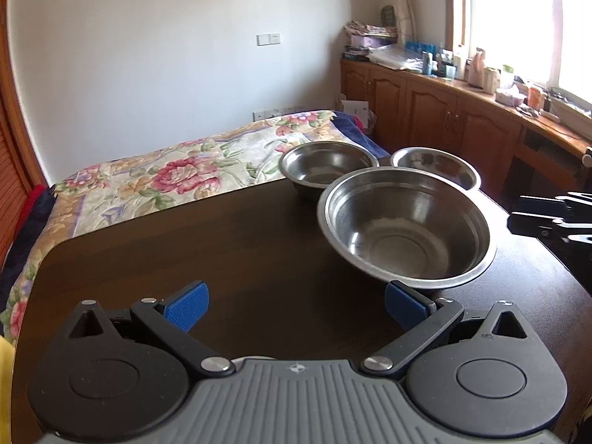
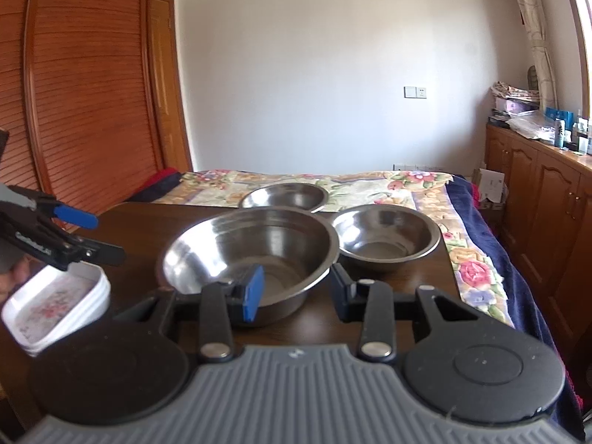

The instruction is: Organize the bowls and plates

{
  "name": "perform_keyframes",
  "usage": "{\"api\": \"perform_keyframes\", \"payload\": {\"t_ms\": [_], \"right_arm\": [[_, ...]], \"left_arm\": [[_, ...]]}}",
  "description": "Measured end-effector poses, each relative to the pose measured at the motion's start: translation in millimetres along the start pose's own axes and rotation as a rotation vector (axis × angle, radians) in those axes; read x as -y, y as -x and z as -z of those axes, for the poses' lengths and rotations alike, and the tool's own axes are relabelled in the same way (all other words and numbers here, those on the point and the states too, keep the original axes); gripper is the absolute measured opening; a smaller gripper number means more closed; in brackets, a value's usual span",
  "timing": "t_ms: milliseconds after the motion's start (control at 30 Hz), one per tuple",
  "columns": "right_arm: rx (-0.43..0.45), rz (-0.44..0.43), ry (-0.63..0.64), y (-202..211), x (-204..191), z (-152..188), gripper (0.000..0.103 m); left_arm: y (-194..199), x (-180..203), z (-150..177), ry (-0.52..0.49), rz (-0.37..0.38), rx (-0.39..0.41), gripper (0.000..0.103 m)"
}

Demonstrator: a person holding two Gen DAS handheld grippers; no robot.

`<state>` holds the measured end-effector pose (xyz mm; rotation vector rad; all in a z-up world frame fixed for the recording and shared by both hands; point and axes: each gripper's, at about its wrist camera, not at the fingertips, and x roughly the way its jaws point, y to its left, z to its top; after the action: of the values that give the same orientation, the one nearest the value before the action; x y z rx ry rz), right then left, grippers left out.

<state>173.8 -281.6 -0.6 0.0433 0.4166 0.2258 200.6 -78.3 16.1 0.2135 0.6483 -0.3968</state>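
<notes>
Three steel bowls stand on the dark wooden table (image 1: pixel 222 244): a large bowl (image 1: pixel 407 229) nearest, with two smaller bowls (image 1: pixel 325 164) (image 1: pixel 436 166) behind it. My left gripper (image 1: pixel 296 305) is open above bare table, its right pad beside the large bowl's near rim. In the right wrist view my right gripper (image 2: pixel 298 292) is open and half-spread at the near right side of the large bowl (image 2: pixel 251 248). Its left pad (image 2: pixel 253 294) overlaps the rim and its right finger is outside. A stack of white floral plates (image 2: pixel 55 303) lies at the left, under the left gripper (image 2: pixel 94 235).
A bed with a floral cover (image 1: pixel 177 170) borders the table's far edge. Wooden cabinets (image 1: pixel 444 111) with a cluttered top run along the right under a window. A louvred wooden wardrobe (image 2: pixel 81 92) stands at the left. A hand (image 2: pixel 11 277) shows by the plates.
</notes>
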Motion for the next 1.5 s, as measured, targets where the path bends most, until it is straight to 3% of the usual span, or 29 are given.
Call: {"api": "perform_keyframes", "payload": {"t_ms": [167, 233, 367, 433, 600, 933, 1500], "right_arm": [[-0.001, 0.012, -0.035, -13.3, 7.5, 3.6, 0.041], [0.003, 0.016, -0.049, -17.1, 10.6, 3.8, 0.047], [0.016, 0.03, -0.085, -25.8, 14.9, 3.4, 0.048], [0.019, 0.039, -0.098, -31.0, 15.2, 2.8, 0.048], [0.029, 0.04, -0.125, -41.2, 18.3, 4.4, 0.048], [0.02, 0.009, -0.143, -49.9, 21.3, 8.4, 0.048], [0.029, -0.043, -0.161, -50.9, 20.7, 8.5, 0.046]], "left_arm": [[-6.8, 7.3, -6.2, -0.027, 0.041, 0.001, 0.097], [-12.1, 8.2, -9.3, -0.016, 0.064, -0.008, 0.088], [-24.5, 9.8, -14.7, 0.009, 0.108, -0.021, 0.076], [-29.9, 11.3, -17.2, 0.016, 0.111, -0.026, 0.066], [-42.0, 13.3, -23.0, 0.034, 0.113, -0.038, 0.053], [-63.6, 4.5, -28.0, 0.101, 0.093, -0.068, 0.043], [-81.0, 11.1, -30.0, 0.104, 0.088, -0.105, 0.029]]}}
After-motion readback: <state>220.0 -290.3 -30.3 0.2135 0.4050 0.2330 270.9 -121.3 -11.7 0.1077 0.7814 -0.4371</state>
